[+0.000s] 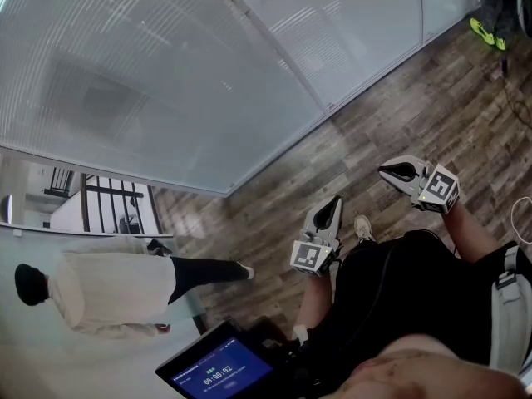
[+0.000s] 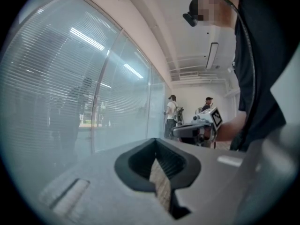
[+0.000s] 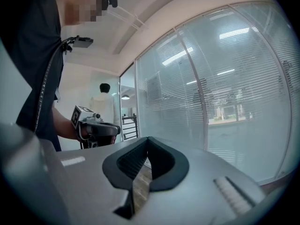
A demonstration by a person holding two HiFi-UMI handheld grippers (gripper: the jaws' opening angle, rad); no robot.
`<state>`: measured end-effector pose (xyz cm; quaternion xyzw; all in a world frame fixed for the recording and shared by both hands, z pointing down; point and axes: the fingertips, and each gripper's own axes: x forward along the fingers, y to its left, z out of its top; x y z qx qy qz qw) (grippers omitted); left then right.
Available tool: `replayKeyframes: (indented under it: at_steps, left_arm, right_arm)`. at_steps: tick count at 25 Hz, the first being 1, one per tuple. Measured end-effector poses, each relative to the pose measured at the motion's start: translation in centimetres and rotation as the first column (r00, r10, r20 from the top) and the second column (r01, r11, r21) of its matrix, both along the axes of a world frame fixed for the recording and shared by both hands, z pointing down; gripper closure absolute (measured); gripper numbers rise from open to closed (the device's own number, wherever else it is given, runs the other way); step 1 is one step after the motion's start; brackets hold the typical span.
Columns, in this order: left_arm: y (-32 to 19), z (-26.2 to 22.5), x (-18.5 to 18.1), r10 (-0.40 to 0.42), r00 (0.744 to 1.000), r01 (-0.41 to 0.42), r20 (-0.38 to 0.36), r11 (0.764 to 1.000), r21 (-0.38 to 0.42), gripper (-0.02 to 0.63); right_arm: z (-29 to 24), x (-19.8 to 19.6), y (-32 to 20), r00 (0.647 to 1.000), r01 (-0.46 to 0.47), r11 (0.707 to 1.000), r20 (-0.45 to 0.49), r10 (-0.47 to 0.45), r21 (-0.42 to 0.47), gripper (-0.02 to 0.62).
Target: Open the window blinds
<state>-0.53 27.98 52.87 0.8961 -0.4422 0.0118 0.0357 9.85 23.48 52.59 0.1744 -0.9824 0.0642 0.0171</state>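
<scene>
The head view alone shows both tools together: the left gripper (image 1: 331,209) and right gripper (image 1: 400,172) are held side by side over the wooden floor (image 1: 391,115), close to the person's body, with a tablet screen (image 1: 218,372) below the left one. It also shows a walking figure in a cream top (image 1: 108,293) beyond the glass.

Only the left gripper view shows two people (image 2: 171,112) standing far off, past the right gripper. The right gripper view instead shows a dark railing (image 3: 129,125) beyond the left gripper.

Each gripper view shows its own jaws pressed together at the tips, with nothing between them, only a sliver of floor showing lower down.

The window blinds (image 1: 150,65) hang with level slats behind the glass wall. They are ahead of both grippers and well apart from them. They fill the left of the left gripper's view and the right of the right gripper's view.
</scene>
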Motion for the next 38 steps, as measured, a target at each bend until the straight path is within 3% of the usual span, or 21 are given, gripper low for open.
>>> replayKeyframes:
  at_steps: [6,12,21,28,38]
  left_arm:
    - [-3.0,-1.2,-1.9,0.043,0.999,-0.042,0.017,0.998,-0.046,0.608]
    - [-6.0,-0.7,-5.0,0.067,0.998,-0.068,0.019,0.997,0.025,0.609]
    - [-10.2,-0.7,-8.3,0.12,0.993,-0.12,-0.021,0.993,0.008,0.609]
    - [-13.7,-0.9,-9.8,0.189,0.982,-0.189,-0.005,0.982,0.017,0.609]
    - [-15.4,0.3,-12.4,0.202,0.979,-0.202,-0.029,0.979,0.013,0.609]
  right_arm:
    - [-0.4,-2.5,-3.6,1.0,-0.028,0.999,-0.01,0.028,0.016,0.592]
    - [-0.9,-5.0,-6.0,0.998,-0.058,0.998,-0.008,0.059,0.022,0.592]
    - [-1.6,-8.5,-9.7,0.995,-0.096,0.995,-0.031,0.097,0.038,0.592]
    - [-2.0,-10.0,-12.9,0.987,-0.157,0.987,-0.038,0.159,0.046,0.592]
    - [-2.0,-11.9,-14.8,0.976,-0.206,0.976,-0.054,0.21,0.076,0.592]
